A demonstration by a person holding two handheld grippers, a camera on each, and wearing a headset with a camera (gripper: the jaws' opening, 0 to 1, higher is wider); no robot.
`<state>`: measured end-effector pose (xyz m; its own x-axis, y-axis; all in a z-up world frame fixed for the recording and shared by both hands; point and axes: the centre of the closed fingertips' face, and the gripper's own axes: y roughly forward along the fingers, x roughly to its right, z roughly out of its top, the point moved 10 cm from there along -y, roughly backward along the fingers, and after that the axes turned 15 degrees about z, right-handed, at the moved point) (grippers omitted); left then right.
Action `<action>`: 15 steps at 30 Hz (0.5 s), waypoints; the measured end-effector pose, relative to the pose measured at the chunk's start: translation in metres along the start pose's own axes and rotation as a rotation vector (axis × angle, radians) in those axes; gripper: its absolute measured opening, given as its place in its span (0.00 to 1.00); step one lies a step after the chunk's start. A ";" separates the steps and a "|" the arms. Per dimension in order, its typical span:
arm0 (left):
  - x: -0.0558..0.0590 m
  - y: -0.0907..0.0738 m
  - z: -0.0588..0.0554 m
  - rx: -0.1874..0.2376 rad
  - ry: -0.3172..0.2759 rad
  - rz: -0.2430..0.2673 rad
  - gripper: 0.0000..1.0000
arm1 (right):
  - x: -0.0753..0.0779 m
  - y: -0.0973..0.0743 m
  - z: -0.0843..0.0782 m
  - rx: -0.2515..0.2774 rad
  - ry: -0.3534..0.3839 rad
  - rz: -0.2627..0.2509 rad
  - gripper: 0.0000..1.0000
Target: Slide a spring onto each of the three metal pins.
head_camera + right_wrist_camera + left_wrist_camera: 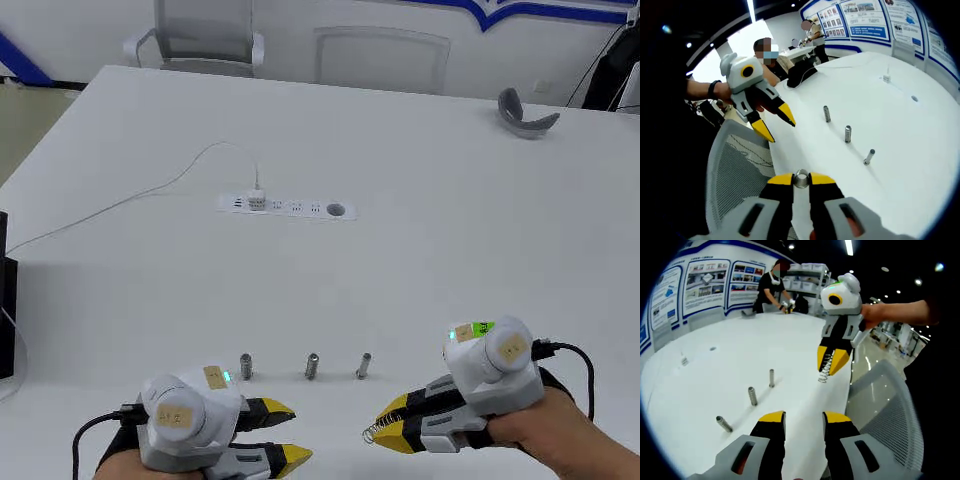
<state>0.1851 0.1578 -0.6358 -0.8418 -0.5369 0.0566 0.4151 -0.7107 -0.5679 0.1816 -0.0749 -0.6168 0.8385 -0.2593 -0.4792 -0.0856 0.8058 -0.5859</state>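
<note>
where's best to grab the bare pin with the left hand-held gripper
Probably low on the shaft of the bare pin, the left hand-held gripper coming level from the near side. It stands upright, last in the row; this leaves its top free for the spring.

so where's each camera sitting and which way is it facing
Head view: on the headset, looking down at the table; left gripper, right gripper and hands low.
Left gripper view: on the left gripper, own fingers below, facing the right gripper.
Right gripper view: the reverse; its fingers pinch a spring.
All share the three pins.
</note>
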 end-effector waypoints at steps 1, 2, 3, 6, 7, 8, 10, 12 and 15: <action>-0.001 0.000 -0.001 0.000 -0.003 0.007 0.32 | 0.001 -0.001 0.000 0.002 0.003 -0.006 0.13; -0.003 0.000 -0.002 -0.002 -0.008 0.016 0.33 | 0.003 -0.002 -0.001 0.005 0.009 -0.011 0.13; -0.003 0.000 -0.002 -0.003 -0.012 0.021 0.34 | 0.004 -0.003 -0.001 0.006 0.012 -0.015 0.13; -0.008 -0.002 -0.004 -0.008 -0.024 0.042 0.37 | 0.010 -0.004 -0.002 0.004 0.021 -0.038 0.13; -0.010 -0.002 -0.005 -0.008 -0.032 0.054 0.37 | 0.014 -0.005 -0.002 0.000 0.021 -0.055 0.13; -0.012 -0.003 -0.006 -0.007 -0.038 0.060 0.38 | 0.016 -0.005 -0.002 -0.003 0.022 -0.064 0.13; -0.016 -0.004 -0.008 -0.008 -0.052 0.079 0.39 | 0.020 -0.006 -0.002 -0.008 0.025 -0.071 0.13; -0.019 -0.007 -0.010 -0.011 -0.063 0.098 0.41 | 0.023 -0.006 -0.001 -0.010 0.027 -0.080 0.13; -0.025 -0.009 -0.015 -0.015 -0.078 0.120 0.43 | 0.028 -0.005 0.000 -0.021 0.022 -0.083 0.13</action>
<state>0.1973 0.1841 -0.6446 -0.7570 -0.6515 0.0513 0.5049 -0.6329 -0.5869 0.2054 -0.0864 -0.6276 0.8312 -0.3366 -0.4426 -0.0280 0.7697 -0.6378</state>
